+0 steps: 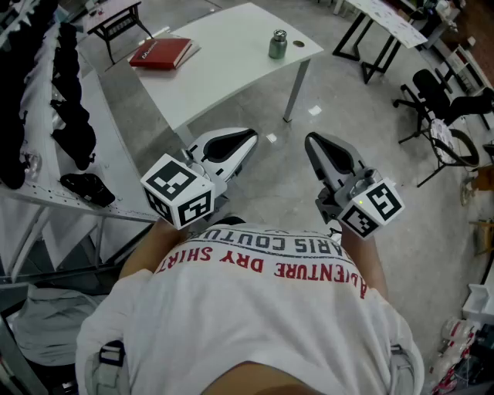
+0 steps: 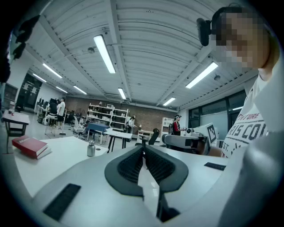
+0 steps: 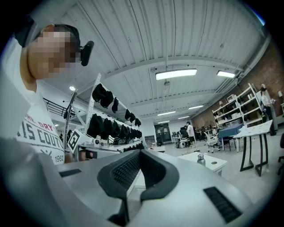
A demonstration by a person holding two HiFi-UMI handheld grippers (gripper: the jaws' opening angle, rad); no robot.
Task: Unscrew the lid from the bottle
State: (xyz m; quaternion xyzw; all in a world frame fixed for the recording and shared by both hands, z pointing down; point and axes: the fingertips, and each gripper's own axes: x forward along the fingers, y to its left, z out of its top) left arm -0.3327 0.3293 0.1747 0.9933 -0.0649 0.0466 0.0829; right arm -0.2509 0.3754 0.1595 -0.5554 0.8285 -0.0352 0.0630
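Observation:
A small grey-green metal bottle [image 1: 278,44] with its silver lid on stands upright near the far right corner of the white table [image 1: 224,62]. The bottle [image 2: 91,148] also shows far off in the left gripper view, and as a tiny bottle [image 3: 201,158] in the right gripper view. Both grippers are held close to the person's chest, well short of the table. My left gripper [image 1: 248,136] is shut and holds nothing. My right gripper [image 1: 309,139] is shut too, with nothing in it.
A red book [image 1: 160,53] lies on the table's far left part. A small round mark or cap [image 1: 299,44] sits just right of the bottle. A rack of dark headsets [image 1: 62,116] stands at the left. Black chairs [image 1: 436,96] and trestle tables [image 1: 386,23] stand at the right.

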